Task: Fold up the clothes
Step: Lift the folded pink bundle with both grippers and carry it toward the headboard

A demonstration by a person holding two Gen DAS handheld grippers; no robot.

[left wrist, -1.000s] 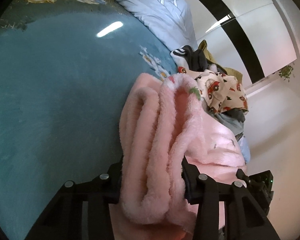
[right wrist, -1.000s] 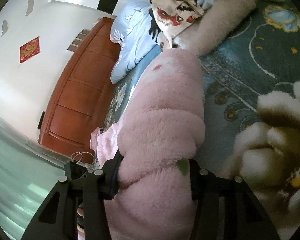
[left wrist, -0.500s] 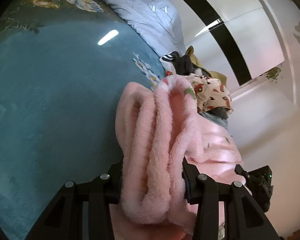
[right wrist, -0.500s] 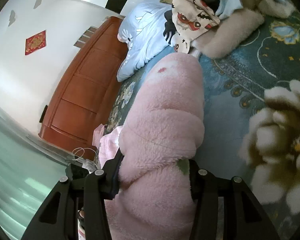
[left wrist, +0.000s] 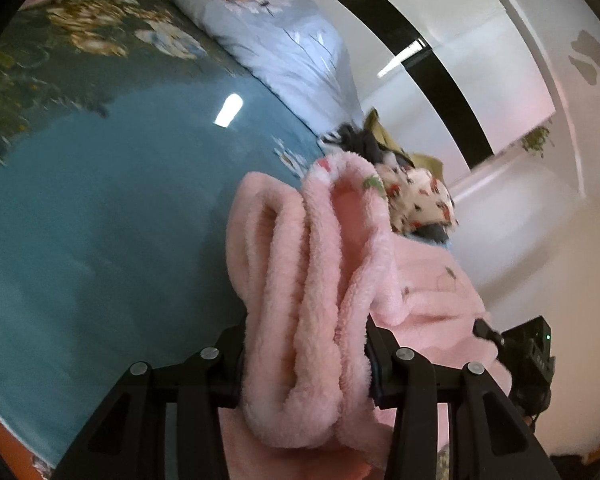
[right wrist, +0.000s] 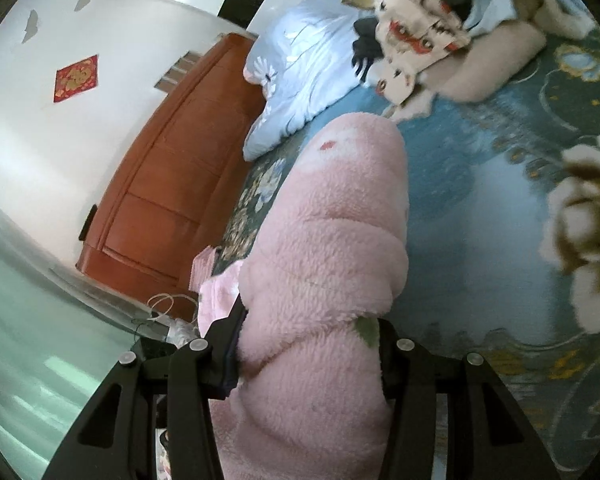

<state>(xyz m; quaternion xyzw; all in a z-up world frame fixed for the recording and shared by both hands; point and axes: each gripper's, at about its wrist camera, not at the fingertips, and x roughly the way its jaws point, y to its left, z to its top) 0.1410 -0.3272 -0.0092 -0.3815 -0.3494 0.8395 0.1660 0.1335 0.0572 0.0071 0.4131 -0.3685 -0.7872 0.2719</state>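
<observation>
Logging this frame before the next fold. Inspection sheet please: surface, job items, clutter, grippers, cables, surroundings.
Surface: bed with teal floral bedspread.
Job's things: pink fleece garment, bunched in thick layers, gripped at two places.
Clutter: pile of unfolded clothes, including a cartoon-print piece; pale blue pillow.
Grippers: left gripper and right gripper both shut on the fleece.
Cables: thin pale cord loops beside the bed.
Surroundings: wooden headboard, white wall, red wall decoration.

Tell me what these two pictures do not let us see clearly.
- Left view: left gripper fingertips are buried in the pink fleece.
- Right view: right gripper fingertips are hidden the same way.
- Both views: the fleece's lower end is cut off by the frame edge.
- Left view: clothes pile is blurred.
</observation>
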